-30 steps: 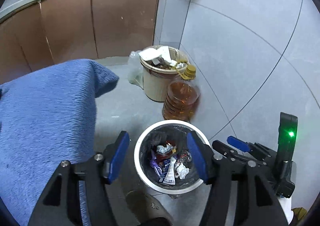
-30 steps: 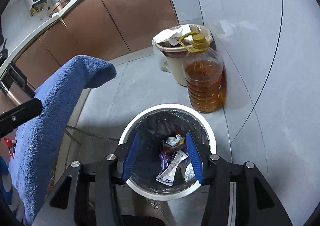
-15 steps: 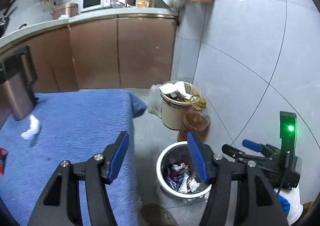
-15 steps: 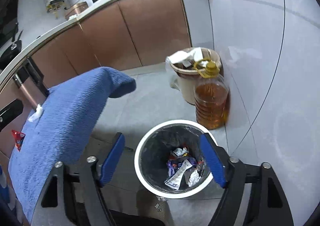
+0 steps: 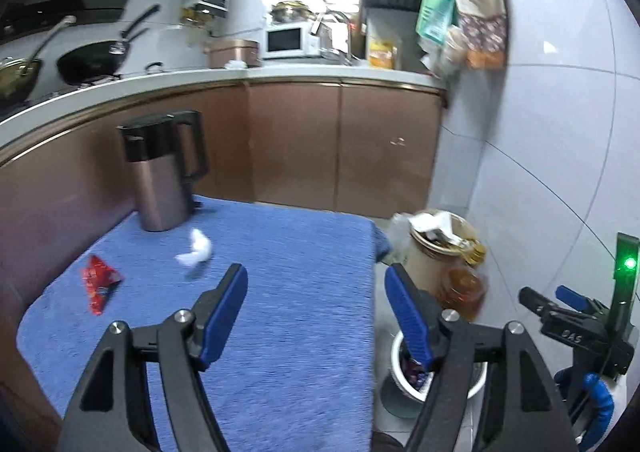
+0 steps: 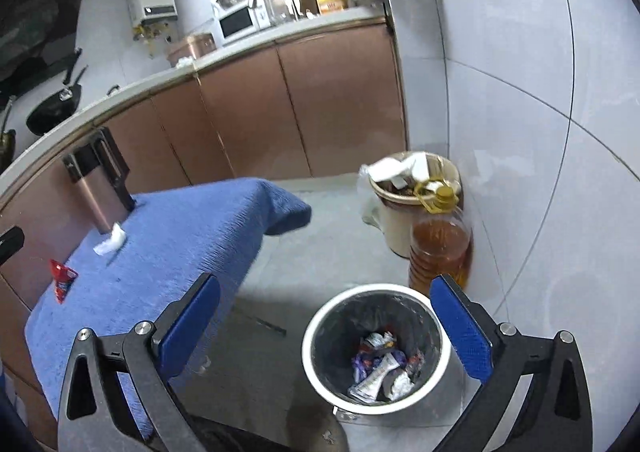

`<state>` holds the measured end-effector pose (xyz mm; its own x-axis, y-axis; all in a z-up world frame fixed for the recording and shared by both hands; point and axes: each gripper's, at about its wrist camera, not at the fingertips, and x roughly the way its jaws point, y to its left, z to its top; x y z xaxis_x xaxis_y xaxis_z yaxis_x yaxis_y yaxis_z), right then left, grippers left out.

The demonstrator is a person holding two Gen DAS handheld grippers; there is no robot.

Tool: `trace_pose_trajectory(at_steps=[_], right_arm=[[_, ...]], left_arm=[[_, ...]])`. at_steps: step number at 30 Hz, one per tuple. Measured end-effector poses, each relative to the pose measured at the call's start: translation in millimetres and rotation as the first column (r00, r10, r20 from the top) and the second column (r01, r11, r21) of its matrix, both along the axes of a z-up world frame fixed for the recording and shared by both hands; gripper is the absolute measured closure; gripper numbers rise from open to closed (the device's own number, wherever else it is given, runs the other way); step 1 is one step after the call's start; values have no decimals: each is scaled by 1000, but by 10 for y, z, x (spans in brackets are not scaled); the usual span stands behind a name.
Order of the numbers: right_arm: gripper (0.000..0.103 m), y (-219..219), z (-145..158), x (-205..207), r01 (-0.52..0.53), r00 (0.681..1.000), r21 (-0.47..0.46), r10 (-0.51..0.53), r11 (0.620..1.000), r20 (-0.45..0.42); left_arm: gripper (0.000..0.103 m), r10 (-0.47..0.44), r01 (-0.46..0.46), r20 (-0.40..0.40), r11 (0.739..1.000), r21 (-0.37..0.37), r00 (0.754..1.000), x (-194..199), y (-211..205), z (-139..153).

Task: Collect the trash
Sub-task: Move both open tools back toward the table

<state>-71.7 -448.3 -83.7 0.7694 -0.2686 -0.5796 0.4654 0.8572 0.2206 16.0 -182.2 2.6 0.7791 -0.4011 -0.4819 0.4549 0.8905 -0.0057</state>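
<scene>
Kitchen corner: brown cabinets under a pale countertop, grey tiled wall and floor. Desk under a blue towel fills the ground ahead of the left gripper; its jaws are opening, nothing between them. Ahead of those jaws and off to their left stands a brown kettle on the towel. White-rimmed trash bin sits on the floor, between and just below the right gripper jaws, nearer the right-hand one. Those jaws are opening too, spread wide and empty. Wrappers and crumpled paper lie in the bin's bottom. Beyond the right jaw: an oil bottle beside a beige bucket stuffed with paper. Trash on the towel: crumpled white tissue ahead of the left jaw of the left gripper, near the kettle base; red wrapper further left, apart from the tissue.
</scene>
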Motion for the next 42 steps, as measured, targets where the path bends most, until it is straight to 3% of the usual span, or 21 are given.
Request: trace_pose_trajectory(at_steps=[8,32,42], right_arm=[[0,158,159,-35,-49,997,20,48,999,59],[0,591,344,144,-173,985,10,173,985,10],[0,988,465,484,-270,963,-38,269,962,-32]], left_arm=[[31,56,-56,26,998,-9,998,-90,254,60],[27,128,-124,66,990,-64,990,-124,768,22],[26,148,-148,-13,988,-29,989,145,1072,-224]])
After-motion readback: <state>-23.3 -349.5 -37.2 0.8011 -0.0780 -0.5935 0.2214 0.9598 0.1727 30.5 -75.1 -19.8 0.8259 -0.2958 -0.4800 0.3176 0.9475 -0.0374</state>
